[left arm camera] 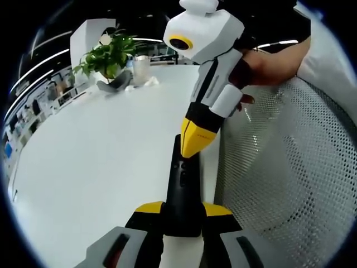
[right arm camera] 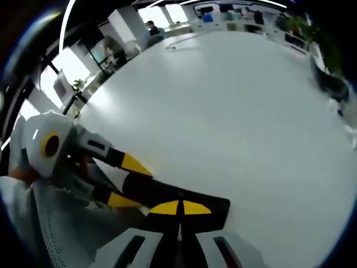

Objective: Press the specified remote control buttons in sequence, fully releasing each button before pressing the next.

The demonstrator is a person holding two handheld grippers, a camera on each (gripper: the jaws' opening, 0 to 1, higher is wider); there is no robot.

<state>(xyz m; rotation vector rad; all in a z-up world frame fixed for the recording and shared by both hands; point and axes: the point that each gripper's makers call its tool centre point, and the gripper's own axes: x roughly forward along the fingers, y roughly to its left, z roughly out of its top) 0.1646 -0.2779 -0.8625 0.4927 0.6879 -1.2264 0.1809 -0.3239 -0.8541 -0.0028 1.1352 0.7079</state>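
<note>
Remote control [left arm camera: 182, 195], black and long, lies at the near edge of the white table [left arm camera: 100, 167], just beside a white mesh chair back [left arm camera: 290, 178]. In the left gripper view the left gripper [left arm camera: 183, 211] holds the near end of it: the 2 yellow-tipped jaws stand on either side of the black body and press against it, so this gripper is clamped on the remote control. Small buttons show faintly on the top face, too small to tell apart.

The right gripper [left arm camera: 193, 146] comes in from above in that view, white-bodied with black and yellow jaws, held by a hand [left arm camera: 262, 64] with a white sleeve. Its yellow tips are drawn together into a single point, closed on nothing, and that point touches the top face of the remote control near its far part.

In the right gripper view the right gripper [right arm camera: 179, 208] shows its 2 yellow tips meeting along a thin seam, resting on the black remote control [right arm camera: 212, 202]. The left gripper [right arm camera: 129, 181] enters from the left of this view, its 2 yellow tips on either side of the dark body.

Far across the table stand a potted green plant [left arm camera: 109, 56] and a clear glass jar [left arm camera: 141, 70], well apart from the remote control.
</note>
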